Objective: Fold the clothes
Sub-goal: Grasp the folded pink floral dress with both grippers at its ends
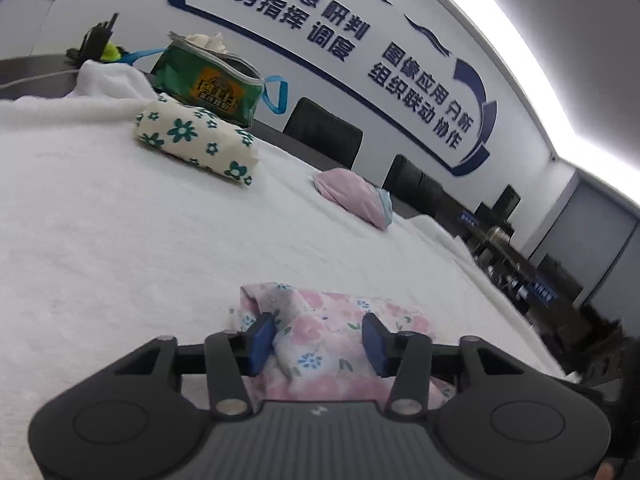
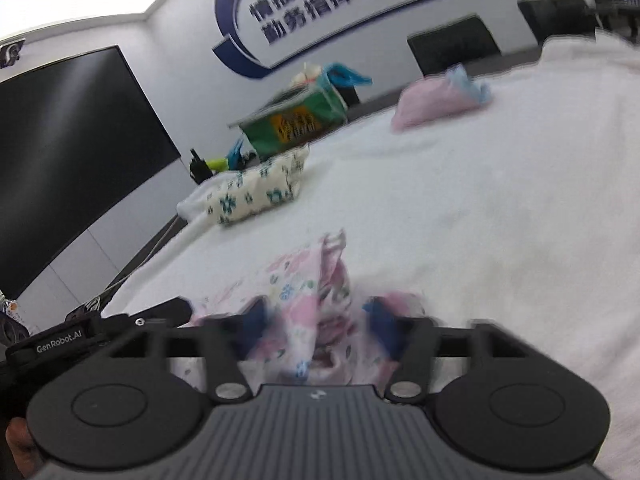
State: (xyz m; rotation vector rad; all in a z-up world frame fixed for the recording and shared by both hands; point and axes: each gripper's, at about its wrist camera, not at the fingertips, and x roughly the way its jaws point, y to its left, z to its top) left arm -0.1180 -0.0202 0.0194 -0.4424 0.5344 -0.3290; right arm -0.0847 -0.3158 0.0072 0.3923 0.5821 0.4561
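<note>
Down low over the bench, the left gripper (image 1: 318, 344) has its blue-padded jaws spread apart, one on each side of a bunched pink floral cotton garment (image 1: 332, 332) lying on the white fleecy blanket (image 1: 120, 240) that covers the bench. The cloth sits between the pads without being pinched. The right gripper (image 2: 318, 328) is likewise spread, its blue pads flanking the same pink floral garment (image 2: 316, 292), a ridge of which stands up between them; the right wrist view is blurred, so whether either pad touches the fabric cannot be told. A black part of the other gripper shows at the left edge of that view.

Farther out on the blanket lies a folded cream cloth with a teal flower print (image 1: 196, 140), and just behind it stands a green zippered bag with blue handles (image 1: 208, 80), light fabric poking from its top. Well apart to the right rests a folded plain pink garment with a pale blue edge (image 1: 356, 196). Black chairs (image 1: 322, 132) line the white wall bearing blue lettering (image 1: 340, 36), and a large dark screen (image 2: 68, 160) hangs on the adjoining wall.
</note>
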